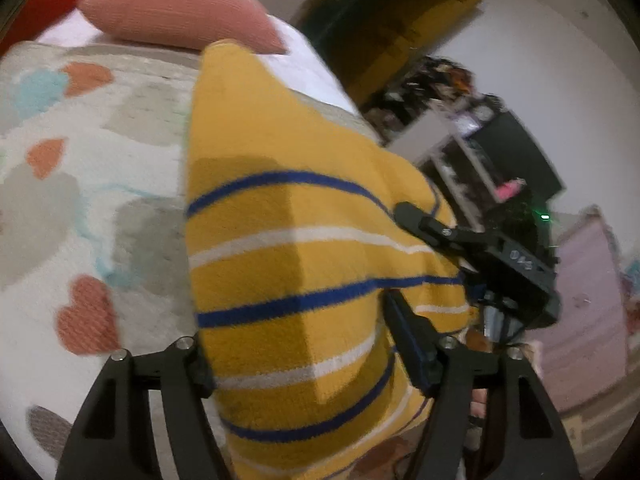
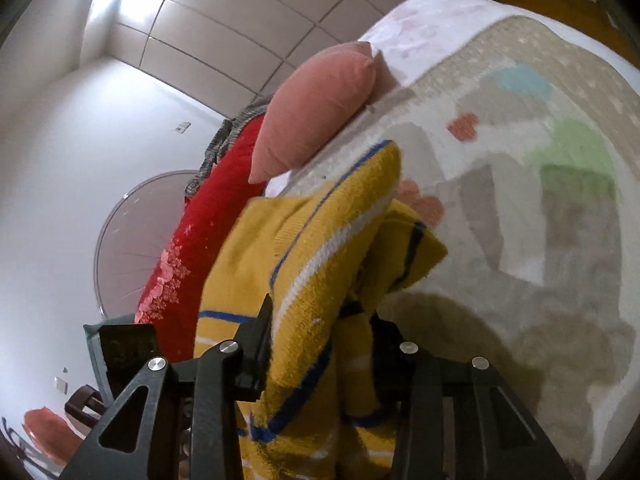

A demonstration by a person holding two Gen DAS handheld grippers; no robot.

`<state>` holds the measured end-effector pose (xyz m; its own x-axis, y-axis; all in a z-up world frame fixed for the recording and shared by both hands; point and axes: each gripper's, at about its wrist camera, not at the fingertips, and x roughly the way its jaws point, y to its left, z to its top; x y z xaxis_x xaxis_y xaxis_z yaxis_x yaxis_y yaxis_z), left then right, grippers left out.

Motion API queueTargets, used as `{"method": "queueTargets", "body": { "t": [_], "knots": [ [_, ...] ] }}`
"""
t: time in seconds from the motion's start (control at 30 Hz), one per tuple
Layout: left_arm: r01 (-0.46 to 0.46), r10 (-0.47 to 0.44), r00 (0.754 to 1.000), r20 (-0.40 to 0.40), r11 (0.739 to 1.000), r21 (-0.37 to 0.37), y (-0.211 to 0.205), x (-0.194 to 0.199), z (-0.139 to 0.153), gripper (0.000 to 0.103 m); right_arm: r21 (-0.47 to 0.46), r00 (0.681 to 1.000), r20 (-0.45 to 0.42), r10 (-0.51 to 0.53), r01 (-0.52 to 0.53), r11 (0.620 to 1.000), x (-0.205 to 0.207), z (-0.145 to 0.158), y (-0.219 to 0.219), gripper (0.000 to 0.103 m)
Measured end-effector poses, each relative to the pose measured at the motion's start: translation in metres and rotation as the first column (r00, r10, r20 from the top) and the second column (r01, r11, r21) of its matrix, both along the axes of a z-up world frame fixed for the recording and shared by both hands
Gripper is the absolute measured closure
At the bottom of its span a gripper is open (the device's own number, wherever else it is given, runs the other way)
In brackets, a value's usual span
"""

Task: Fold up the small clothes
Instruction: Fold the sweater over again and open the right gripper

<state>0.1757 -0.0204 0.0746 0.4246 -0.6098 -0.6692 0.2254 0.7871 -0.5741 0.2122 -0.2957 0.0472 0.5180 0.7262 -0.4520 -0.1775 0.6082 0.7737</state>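
The bed (image 1: 100, 184) carries a pale blanket printed with hearts, a pink pillow (image 1: 180, 4) and a red cushion (image 2: 208, 240) at its head. White walls (image 2: 80, 120) meet a panelled ceiling (image 2: 224, 12) lit brightly at one corner. Beside the bed stand a cluttered shelf unit (image 1: 460, 152), a dark screen (image 1: 520, 152) and a yellow door (image 1: 400, 20).

The garment is a mustard-yellow knit sweater (image 1: 280, 216) with thin blue and white stripes. It hangs raised above the heart-patterned bed blanket, bunched and creased rather than flat. One fold droops loosely; the hem appears partly doubled over, though blur limits certainty.
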Motion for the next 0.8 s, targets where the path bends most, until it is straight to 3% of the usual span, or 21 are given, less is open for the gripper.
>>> {"method": "queueTargets", "body": {
  "t": [0.07,0.13,0.17,0.2,0.27,0.37,0.53,0.63,0.7,0.73,0.8],
  "knots": [
    [-0.057,0.059,0.998,-0.025,0.994,0.092,0.003,0.007,-0.019,0.025,-0.055,0.998,-0.043,-0.051,0.049,0.997,0.016,-0.013,0.003,0.048],
    [-0.088,0.101,0.993,-0.065,0.978,0.19,0.009,0.008,-0.043,0.025,-0.218,0.986,-0.091,-0.141,0.118,0.969,0.028,-0.031,0.005,0.047],
    [-0.095,0.11,0.991,-0.074,0.978,0.185,0.013,0.005,-0.051,0.025,-0.294,0.977,-0.114,-0.181,0.141,0.945,0.03,-0.041,0.003,0.047],
    [-0.093,0.106,0.991,-0.081,0.985,0.146,0.017,0.0,-0.055,0.025,-0.3,0.973,-0.126,-0.192,0.147,0.942,0.03,-0.047,-0.001,0.046],
    [-0.105,0.114,0.99,-0.084,0.989,0.103,0.025,-0.013,-0.056,0.024,-0.219,0.971,-0.128,-0.203,0.172,0.961,0.021,-0.048,-0.015,0.046],
    [-0.143,0.147,0.989,-0.026,0.982,0.121,0.036,-0.038,-0.043,0.024,-0.232,0.969,-0.046,-0.241,0.225,0.946,-0.001,-0.022,-0.024,0.046],
    [-0.227,0.19,0.966,0.174,0.946,0.231,0.039,-0.092,-0.003,0.016,-0.249,0.988,0.1,-0.12,0.142,0.958,-0.034,0.023,0.011,0.046],
    [-0.311,0.207,0.919,0.335,0.903,0.296,0.031,-0.123,0.025,0.006,-0.223,0.995,0.102,0.01,0.013,0.975,-0.045,0.018,0.041,0.046],
    [-0.372,0.21,0.871,0.444,0.873,0.315,0.027,-0.145,0.04,0.0,-0.233,0.998,0.054,-0.009,0.021,0.972,-0.046,0.001,0.047,0.047],
    [-0.39,0.201,0.849,0.489,0.862,0.322,0.026,-0.155,0.046,0.0,-0.267,0.998,0.009,-0.066,0.066,0.962,-0.042,-0.014,0.042,0.051],
    [-0.4,0.176,0.827,0.535,0.852,0.338,0.023,-0.17,0.056,0.0,-0.283,0.989,-0.04,-0.139,0.123,0.951,-0.042,-0.031,0.029,0.075]
  ]
}}
